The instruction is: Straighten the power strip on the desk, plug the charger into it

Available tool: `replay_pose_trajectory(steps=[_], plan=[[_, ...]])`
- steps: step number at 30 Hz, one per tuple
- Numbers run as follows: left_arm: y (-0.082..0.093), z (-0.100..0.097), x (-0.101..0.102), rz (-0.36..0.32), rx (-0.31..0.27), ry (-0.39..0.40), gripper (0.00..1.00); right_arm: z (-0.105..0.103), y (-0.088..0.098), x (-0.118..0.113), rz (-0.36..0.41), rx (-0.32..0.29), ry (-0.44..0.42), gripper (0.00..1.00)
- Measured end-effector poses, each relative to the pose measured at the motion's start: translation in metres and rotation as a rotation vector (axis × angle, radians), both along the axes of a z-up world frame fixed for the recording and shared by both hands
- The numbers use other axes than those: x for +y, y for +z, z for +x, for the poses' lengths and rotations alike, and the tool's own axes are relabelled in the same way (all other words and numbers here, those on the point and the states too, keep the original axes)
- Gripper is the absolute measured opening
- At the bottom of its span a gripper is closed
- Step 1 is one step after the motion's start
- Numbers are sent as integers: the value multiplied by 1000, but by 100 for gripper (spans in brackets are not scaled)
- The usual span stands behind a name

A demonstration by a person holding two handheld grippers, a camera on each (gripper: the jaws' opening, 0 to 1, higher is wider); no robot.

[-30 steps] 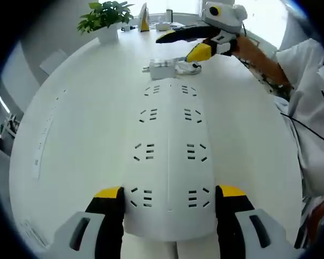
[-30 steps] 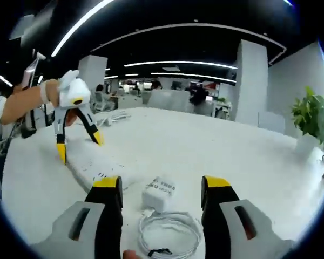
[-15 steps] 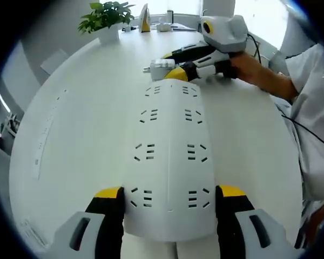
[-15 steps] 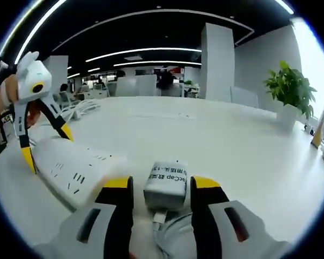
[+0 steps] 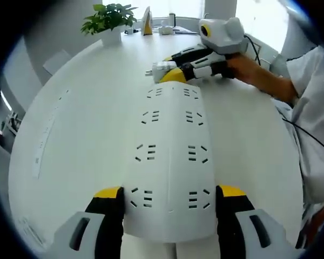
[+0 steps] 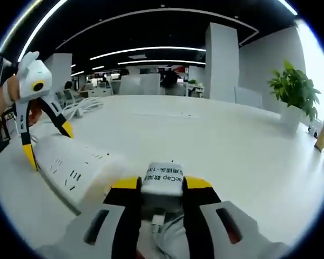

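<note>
**A:** What does your left gripper view give you?

**B:** My left hand-held gripper (image 5: 168, 200) is spread wide, its yellow-tipped jaws on either side of the near end of the long white plastic power strip (image 5: 169, 162). Whether the pads actually press its sides I cannot tell. The strip lies flat on the smooth white tabletop (image 5: 81, 140) and runs straight away from me, two rows of sockets along its top. I judge it a rigid, hard-shelled thing, light enough to slide on that slick surface, so bracing it by the long edges at one end seems right. Just beyond the strip's far end my right hand-held gripper (image 5: 175, 70) holds the small white boxy plastic charger (image 5: 162, 68).

**A:** And the right gripper view?

**B:** There the right hand-held gripper's jaws are drawn in against the charger's (image 6: 163, 181) two flat sides, holding it, printed label facing up. Its white cable (image 6: 157, 220) trails back between the jaws. The charger looks compact, stiff and smooth-skinned; I'd guess it could twist in the pads if pushed off-axis, so gripping the broad flat sides, as now, suits it. The strip (image 6: 75, 170) sits just left of the charger, slightly blurred, and my left hand-held gripper (image 6: 46, 143) straddles its far end. Nothing is plugged in yet.
</note>
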State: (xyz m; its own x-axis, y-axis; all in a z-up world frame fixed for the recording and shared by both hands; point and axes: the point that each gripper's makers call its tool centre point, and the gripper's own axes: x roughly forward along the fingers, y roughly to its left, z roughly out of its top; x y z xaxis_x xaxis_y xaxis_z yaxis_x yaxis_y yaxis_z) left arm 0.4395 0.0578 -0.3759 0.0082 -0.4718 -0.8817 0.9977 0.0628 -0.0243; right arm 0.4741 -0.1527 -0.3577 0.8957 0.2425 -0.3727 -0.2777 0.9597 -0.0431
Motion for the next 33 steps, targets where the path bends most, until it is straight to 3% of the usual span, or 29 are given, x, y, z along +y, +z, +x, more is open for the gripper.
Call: replay_pose_trajectory(steps=[2,4,6,8,13,16,19,22,27,33], plan=[[0,0,0,1,0,1,70,-4,0,2,16,14,53,28],[0,0,0,-3,0,1,70,-12,1,3,103,88,103,28],[0,1,-1,-9,1,2,70,-17,4,-2,73,126,146,28],[0,0,-1,-13,1,3,70,-21,13,-3,107,154,169,28],[1,6,-2,-18,1,3,70,-40,54,19,300,275,321,28],[1,8,-2,-14,1,5,70,-60,70,49,387,438,432,28],[1,10,-2,-10,0,10,70,-78,59,64,301,590,501,28],[2,11,-2,-7,0,16,70,-79,43,65,163,651,501,28],[2,11,-2,-1,-1,25,70,-77,39,78,113,731,518,28],[1,10,-2,3,-1,23,70,-66,29,82,102,825,472,28]])
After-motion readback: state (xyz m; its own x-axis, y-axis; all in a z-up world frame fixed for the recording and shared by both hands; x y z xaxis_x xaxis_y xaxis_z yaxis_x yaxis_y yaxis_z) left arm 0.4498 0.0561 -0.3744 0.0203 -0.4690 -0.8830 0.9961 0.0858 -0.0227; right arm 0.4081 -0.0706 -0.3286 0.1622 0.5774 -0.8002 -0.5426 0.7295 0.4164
